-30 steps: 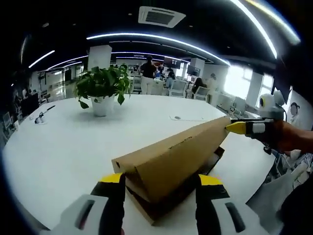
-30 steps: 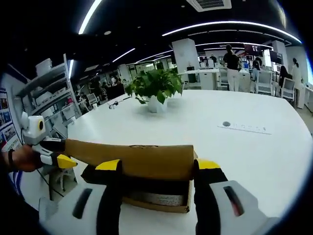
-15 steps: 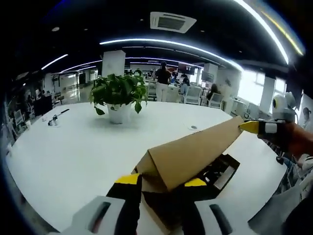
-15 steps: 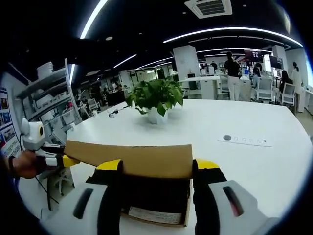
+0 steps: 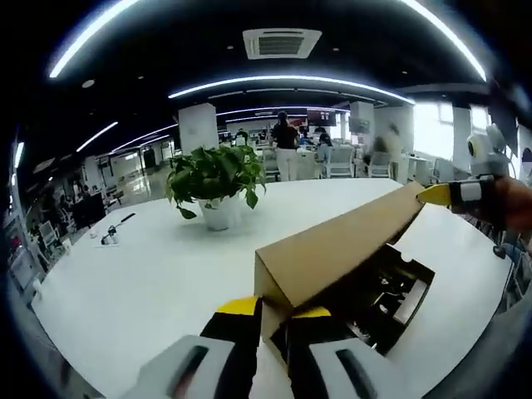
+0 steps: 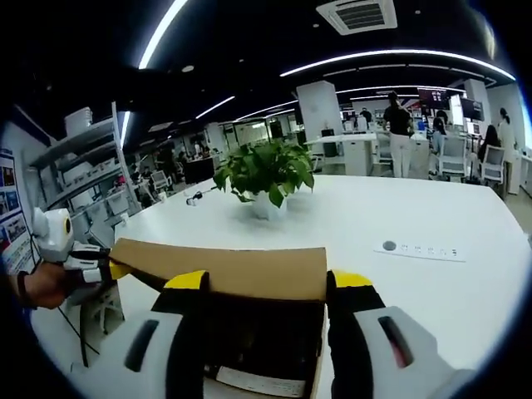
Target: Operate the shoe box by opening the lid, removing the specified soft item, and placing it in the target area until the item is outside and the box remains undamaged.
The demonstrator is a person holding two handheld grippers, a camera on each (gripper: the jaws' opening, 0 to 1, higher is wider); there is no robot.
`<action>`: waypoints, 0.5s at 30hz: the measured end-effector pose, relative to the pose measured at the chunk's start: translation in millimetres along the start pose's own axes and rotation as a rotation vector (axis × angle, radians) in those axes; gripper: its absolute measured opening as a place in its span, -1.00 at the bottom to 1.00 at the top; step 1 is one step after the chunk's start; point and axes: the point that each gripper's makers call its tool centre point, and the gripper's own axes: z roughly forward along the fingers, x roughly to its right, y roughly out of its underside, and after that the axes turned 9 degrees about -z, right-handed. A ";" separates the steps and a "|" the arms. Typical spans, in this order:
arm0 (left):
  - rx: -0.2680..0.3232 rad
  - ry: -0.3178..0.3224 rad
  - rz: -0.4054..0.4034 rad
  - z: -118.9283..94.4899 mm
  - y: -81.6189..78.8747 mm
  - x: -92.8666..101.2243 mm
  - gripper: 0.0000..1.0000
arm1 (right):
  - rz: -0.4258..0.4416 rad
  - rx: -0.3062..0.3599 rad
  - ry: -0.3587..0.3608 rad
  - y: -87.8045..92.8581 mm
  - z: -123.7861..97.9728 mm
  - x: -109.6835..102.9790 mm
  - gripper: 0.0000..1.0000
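With its brown cardboard lid point(image 5: 332, 249) raised at centre frame, the brown cardboard shoe box point(image 5: 391, 303) stands open; dark contents remain inside. Left hand-held gripper point(image 5: 270, 309) pinches the lid corner narrowly; right hand-held gripper point(image 6: 268, 283) stands wide at the lid's far end. Glossy white counter point(image 5: 150, 274), potted plant point(image 6: 266, 174), open office.

Left tool point(image 5: 266, 309) — grey-white jaws, yellow tips, black inner faces, right tool point(image 6: 267, 283) — identical colours
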 end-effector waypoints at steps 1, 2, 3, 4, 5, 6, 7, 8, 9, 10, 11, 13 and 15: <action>0.000 0.003 -0.007 0.6 -1.1 -0.8 -0.80 | -0.001 0.001 -0.001 -0.6 1.0 0.7 0.06; -0.001 0.003 -0.007 0.8 -1.4 -1.0 -0.80 | -0.001 0.001 -0.003 -1.0 1.4 0.9 0.06; -0.002 0.003 -0.003 1.1 -2.0 -0.9 -0.81 | -0.001 0.001 -0.004 -1.7 1.6 0.9 0.06; -0.003 0.001 0.001 1.1 -2.1 -0.8 -0.81 | -0.002 0.001 -0.006 -2.3 2.1 0.9 0.06; -0.004 0.000 0.004 1.3 -2.5 -1.0 -0.81 | -0.002 0.002 -0.007 -2.6 2.2 0.9 0.06; -0.003 0.000 0.004 1.4 -2.5 -1.1 -0.82 | -0.001 0.002 -0.009 -3.1 2.6 1.1 0.06; -0.003 0.000 0.002 1.6 -2.9 -1.4 -0.82 | 0.001 0.002 -0.011 -3.5 2.8 1.5 0.06; -0.002 0.001 0.000 1.6 -3.1 -1.6 -0.82 | 0.002 0.003 -0.016 -4.0 3.3 1.9 0.06; -0.002 0.000 -0.001 1.9 -3.5 -1.8 -0.82 | 0.003 0.003 -0.020 -4.3 3.6 2.3 0.06; -0.002 0.000 -0.001 2.1 -3.5 -2.1 -0.82 | 0.006 0.004 -0.029 -4.6 4.1 3.0 0.06; -0.003 0.000 -0.004 2.6 -4.2 -2.8 -0.82 | 0.010 0.004 -0.033 -4.9 4.3 3.6 0.06; -0.004 -0.002 -0.006 3.4 -5.2 -3.8 -0.82 | 0.015 0.005 -0.046 -5.3 4.8 5.2 0.05; -0.005 -0.004 -0.012 4.6 -6.9 -5.0 -0.83 | 0.012 0.006 -0.059 -5.8 4.6 3.9 0.05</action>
